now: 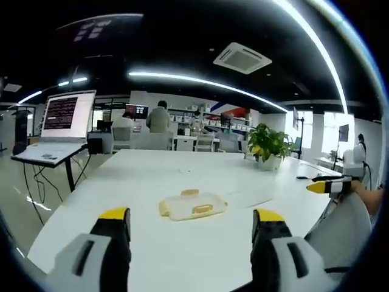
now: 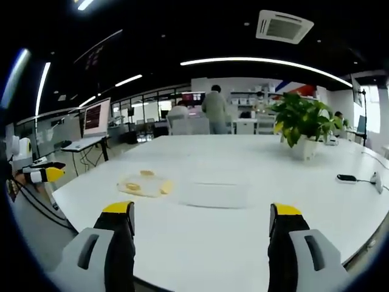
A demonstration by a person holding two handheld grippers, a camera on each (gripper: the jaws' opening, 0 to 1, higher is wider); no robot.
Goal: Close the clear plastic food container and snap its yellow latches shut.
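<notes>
Both tools, left [image 1: 191,228] and right [image 2: 203,222], jaws apart and holding nothing, container [image 1: 192,205] with yellow latches [image 1: 202,209] lies mid-table [image 1: 182,164], too small to tell if lid's seated.

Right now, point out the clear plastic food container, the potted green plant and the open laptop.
Clear plastic food container [image 1: 192,205], left gripper view: lid centre.
Potted green plant [image 2: 302,120], right gripper view: leaves.
Open laptop [image 1: 67,114], left gripper view: screen.

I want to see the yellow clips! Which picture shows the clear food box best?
The left gripper view: the clear food box sits near the middle, with its yellow clips easy to see. In the right gripper view the box looks smaller, off to the left.
</notes>
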